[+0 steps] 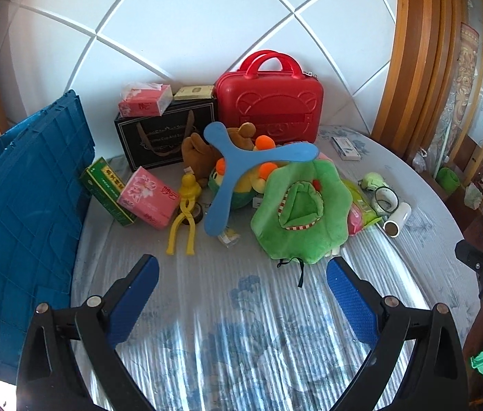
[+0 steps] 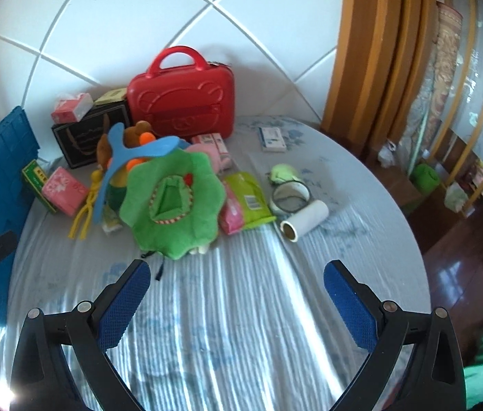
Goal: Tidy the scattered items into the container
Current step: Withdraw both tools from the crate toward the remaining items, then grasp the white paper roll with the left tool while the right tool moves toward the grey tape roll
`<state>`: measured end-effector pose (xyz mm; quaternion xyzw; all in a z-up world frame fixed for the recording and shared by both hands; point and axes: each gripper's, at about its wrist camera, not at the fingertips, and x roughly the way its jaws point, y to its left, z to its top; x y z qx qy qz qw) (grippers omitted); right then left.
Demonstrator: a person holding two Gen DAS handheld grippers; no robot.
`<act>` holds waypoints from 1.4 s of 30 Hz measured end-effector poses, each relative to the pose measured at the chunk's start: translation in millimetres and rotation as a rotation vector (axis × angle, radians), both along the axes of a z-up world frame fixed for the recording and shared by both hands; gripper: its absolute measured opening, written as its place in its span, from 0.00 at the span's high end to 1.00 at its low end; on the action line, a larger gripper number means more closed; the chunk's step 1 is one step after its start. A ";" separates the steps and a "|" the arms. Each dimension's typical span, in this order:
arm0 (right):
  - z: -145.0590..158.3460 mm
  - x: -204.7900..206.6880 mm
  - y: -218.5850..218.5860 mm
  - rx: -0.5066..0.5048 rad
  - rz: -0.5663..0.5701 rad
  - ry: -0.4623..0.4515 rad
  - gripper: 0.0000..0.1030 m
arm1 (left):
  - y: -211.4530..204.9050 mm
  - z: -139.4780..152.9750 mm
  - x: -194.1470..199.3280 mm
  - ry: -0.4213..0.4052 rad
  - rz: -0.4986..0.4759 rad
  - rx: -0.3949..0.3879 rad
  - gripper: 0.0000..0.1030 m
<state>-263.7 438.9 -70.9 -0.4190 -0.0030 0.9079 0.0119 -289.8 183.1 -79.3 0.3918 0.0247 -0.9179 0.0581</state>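
Blue plastic container stands at the counter's left edge, nothing visibly inside. Green plush hat, blue boomerang, and white roll remain scattered. Both hand-held grippers, left and right, hover wide open, empty.

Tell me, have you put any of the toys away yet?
Not that I can see. Both grippers, left and right, are open and hold nothing. The green plush hat, blue boomerang, yellow tongs and white roll all lie on the table beside the blue crate.
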 end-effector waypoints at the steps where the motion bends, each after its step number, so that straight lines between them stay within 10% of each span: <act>1: -3.9 2.1 7.1 0.001 -0.019 -0.009 0.00 | 2.2 -5.0 -1.1 -0.005 -0.006 -0.005 0.03; 22: -88.0 -106.8 185.3 0.019 0.018 -0.154 0.01 | 151.3 -96.4 -115.8 -0.140 0.083 0.083 0.03; 27: -104.7 -127.2 215.0 0.011 0.052 -0.209 0.28 | 189.9 -112.5 -134.0 -0.194 0.073 0.100 0.03; 42: -132.0 -163.1 278.4 0.018 0.222 -0.230 0.30 | 284.0 -146.3 -162.4 -0.233 0.160 0.073 0.03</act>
